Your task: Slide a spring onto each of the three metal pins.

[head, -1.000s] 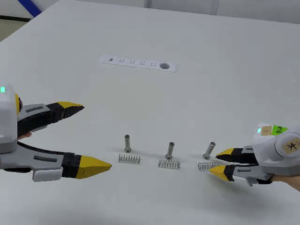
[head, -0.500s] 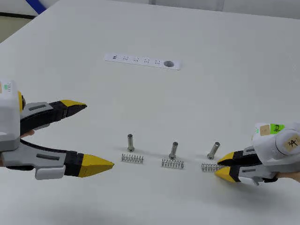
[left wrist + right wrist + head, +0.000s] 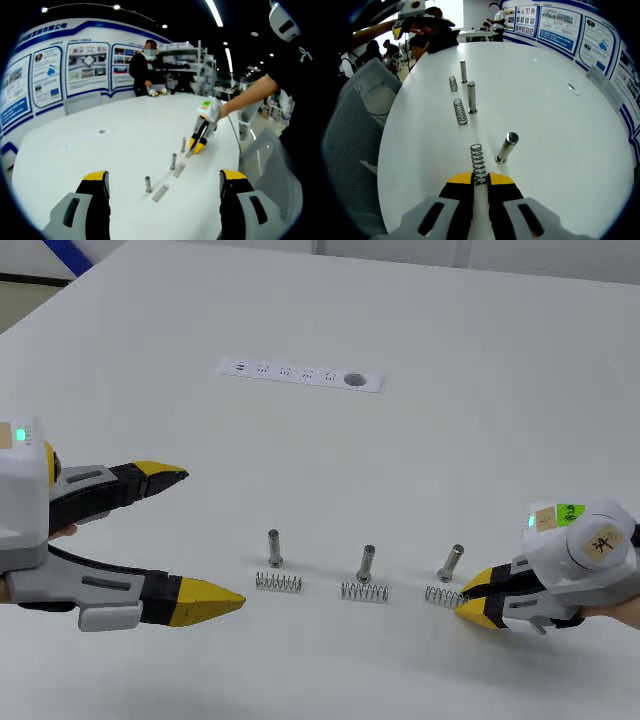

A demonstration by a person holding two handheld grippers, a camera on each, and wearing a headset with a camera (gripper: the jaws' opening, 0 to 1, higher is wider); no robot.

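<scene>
On the smooth white table (image 3: 450, 390), the right hand-held gripper (image 3: 468, 598) has its tapered yellow tips pressed together on the near end of the right spring (image 3: 442, 594). The spring is a thin wire coil lying flat just beside the right pin (image 3: 450, 561). The left hand-held gripper (image 3: 212, 536) is spread wide, holding nothing. The two other springs (image 3: 363, 591) lie just beside the other shiny cylindrical pins (image 3: 366, 562).
</scene>
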